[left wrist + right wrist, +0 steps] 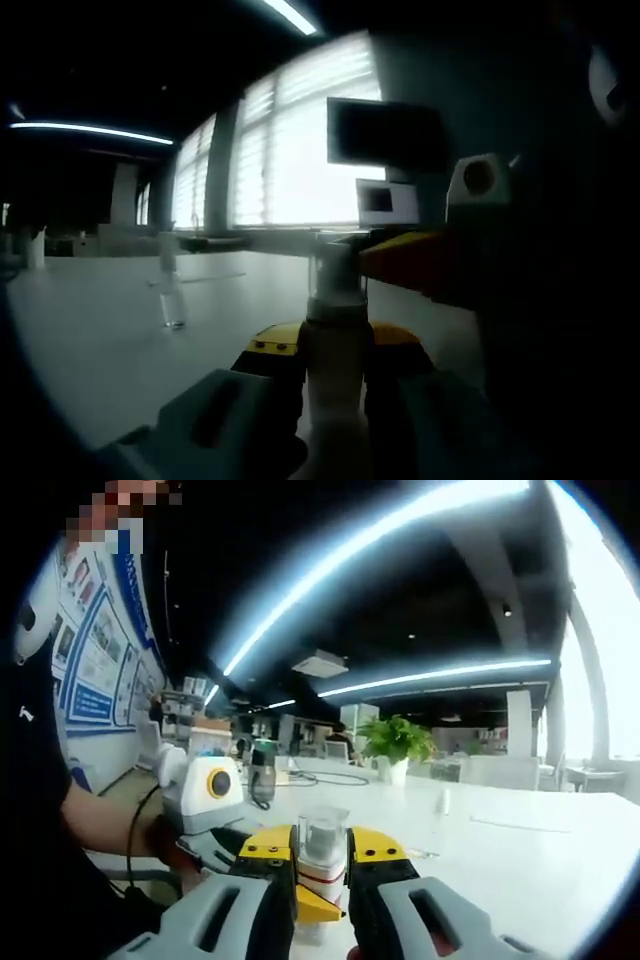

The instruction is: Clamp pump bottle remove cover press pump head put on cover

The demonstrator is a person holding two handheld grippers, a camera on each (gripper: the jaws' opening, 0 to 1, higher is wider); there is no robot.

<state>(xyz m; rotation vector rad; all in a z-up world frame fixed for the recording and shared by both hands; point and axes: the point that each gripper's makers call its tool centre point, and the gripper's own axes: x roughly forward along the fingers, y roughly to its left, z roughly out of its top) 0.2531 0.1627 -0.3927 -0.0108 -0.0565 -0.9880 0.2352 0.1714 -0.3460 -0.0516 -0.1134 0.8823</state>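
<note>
A white pump bottle [333, 375] stands upright between my left gripper [335, 365] jaws, which are shut on its body. Its pump head [335, 268] rises above the yellow jaw tips. My right gripper [410, 258] reaches in from the right, its yellow-orange finger against the pump head. In the right gripper view the bottle's top [322, 838] fills the gap between my right gripper [322, 852] jaws, which are closed on it. A clear cover [172, 295] stands alone on the white table [90, 340], to the left of the bottle.
A person's arm [100, 825] holds the left gripper [205, 790] at the left. Bright windows [300, 140] and a dark monitor [385, 132] stand behind the table. A potted plant [395, 742] and cables lie farther along the long white table [520, 850].
</note>
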